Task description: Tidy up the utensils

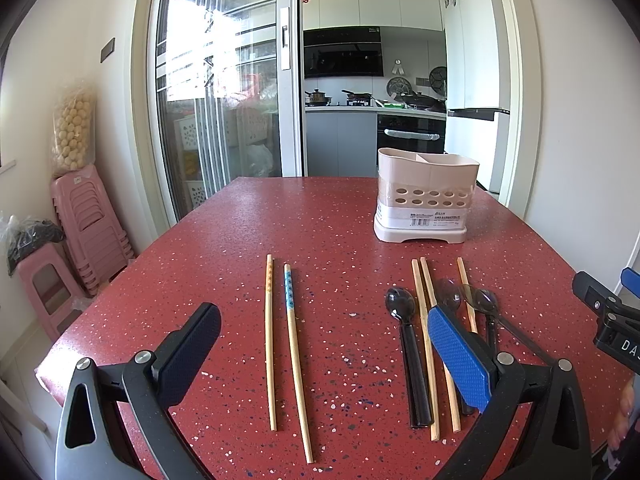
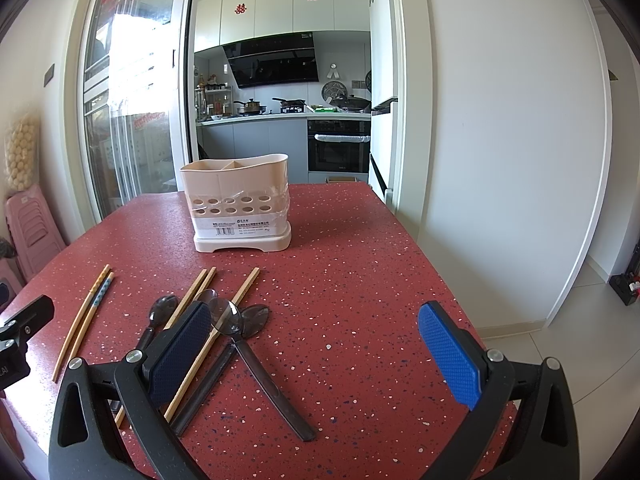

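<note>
A beige two-compartment utensil holder (image 1: 426, 196) (image 2: 238, 204) stands empty at the far side of the red speckled table (image 1: 320, 216) (image 2: 360, 280). My left gripper (image 1: 326, 356) hovers open over a separate pair of chopsticks (image 1: 294, 360), one of them blue-patterned. To their right lie three plain chopsticks (image 1: 426, 344) mixed with dark spoons (image 1: 408, 352). My right gripper (image 2: 316, 356) is open, its left finger (image 2: 180, 352) above that pile. Two dark spoons (image 2: 236, 320) lie between its fingers, handles toward me. Nothing is held.
A stack of pink stools (image 1: 92, 224) stands left of the table by a glass sliding door (image 1: 216, 100). The kitchen lies beyond. The table's right edge (image 2: 460, 300) drops to tiled floor beside a white wall (image 2: 500, 140).
</note>
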`<state>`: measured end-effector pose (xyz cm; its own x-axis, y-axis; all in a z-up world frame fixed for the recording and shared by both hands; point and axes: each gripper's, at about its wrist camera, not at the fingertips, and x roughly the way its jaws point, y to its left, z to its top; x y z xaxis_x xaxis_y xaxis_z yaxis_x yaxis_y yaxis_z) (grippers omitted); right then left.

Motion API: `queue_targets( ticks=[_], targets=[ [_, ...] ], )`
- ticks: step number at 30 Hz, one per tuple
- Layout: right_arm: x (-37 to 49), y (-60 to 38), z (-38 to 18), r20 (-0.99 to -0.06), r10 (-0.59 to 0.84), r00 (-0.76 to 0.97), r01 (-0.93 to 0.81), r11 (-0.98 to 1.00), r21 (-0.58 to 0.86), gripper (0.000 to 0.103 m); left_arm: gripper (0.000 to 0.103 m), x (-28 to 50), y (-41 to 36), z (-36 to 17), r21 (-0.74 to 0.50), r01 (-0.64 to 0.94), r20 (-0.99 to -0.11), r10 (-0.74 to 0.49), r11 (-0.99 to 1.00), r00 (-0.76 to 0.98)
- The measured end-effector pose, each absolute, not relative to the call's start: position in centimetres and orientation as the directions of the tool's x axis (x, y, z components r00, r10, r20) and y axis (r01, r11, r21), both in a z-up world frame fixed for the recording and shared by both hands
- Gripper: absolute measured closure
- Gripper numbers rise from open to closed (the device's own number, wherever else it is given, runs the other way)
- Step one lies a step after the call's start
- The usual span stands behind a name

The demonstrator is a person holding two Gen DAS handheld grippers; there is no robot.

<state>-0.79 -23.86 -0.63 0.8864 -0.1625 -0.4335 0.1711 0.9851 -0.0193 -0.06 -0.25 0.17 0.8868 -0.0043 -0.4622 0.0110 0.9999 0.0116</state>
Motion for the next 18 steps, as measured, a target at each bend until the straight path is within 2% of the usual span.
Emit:
queue_targets(
  ticks=[18],
  targets=[
    [-0.87, -23.89, -0.59, -0.433, -0.162, 0.887, 0.170, 0.985, -0.020, 0.000, 0.000, -0.04, -0.38, 0.28, 0.013, 0.012, -0.464, -0.005, 1.000, 0.886]
  ],
)
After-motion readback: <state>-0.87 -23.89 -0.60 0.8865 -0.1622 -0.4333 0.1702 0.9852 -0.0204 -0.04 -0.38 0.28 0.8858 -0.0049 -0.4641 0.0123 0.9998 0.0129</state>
